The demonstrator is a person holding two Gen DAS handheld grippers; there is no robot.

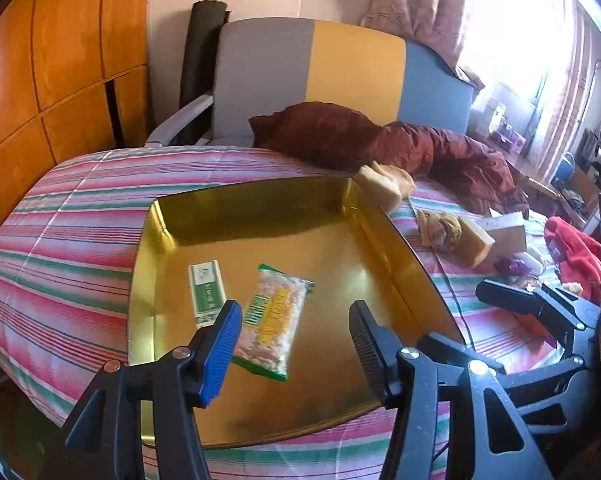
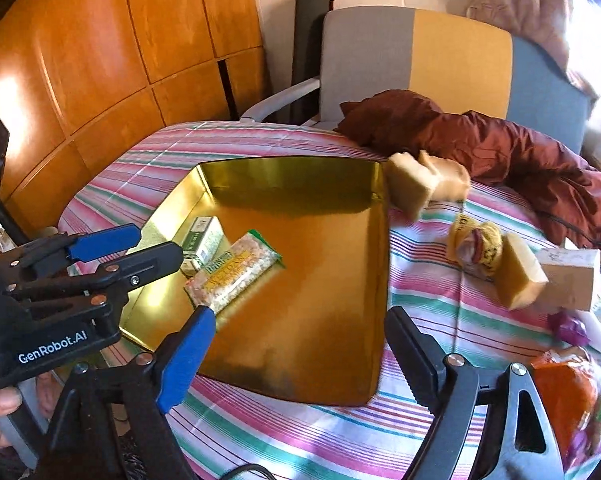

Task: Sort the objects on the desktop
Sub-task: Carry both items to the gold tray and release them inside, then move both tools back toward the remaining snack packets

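A gold tray (image 1: 332, 240) (image 2: 320, 280) lies on the striped cloth. In it are a green-and-white box (image 1: 206, 288) (image 2: 204, 240) and a clear snack packet (image 1: 270, 320) (image 2: 232, 272) side by side. My left gripper (image 1: 296, 344) (image 2: 160, 243) hovers over the tray's near left part, open, with nothing between its pads; the packet lies below it. My right gripper (image 2: 300, 354) (image 1: 512, 290) is open and empty above the tray's near right edge.
Right of the tray lie tan bread-like blocks (image 2: 412, 188) (image 2: 520, 276), a yellow wrapped packet (image 2: 476, 244), a cardboard box (image 2: 568, 276), a purple item (image 2: 568, 328) and an orange packet (image 2: 564, 396). A maroon jacket (image 1: 400, 140) and a chair (image 1: 340, 68) are behind.
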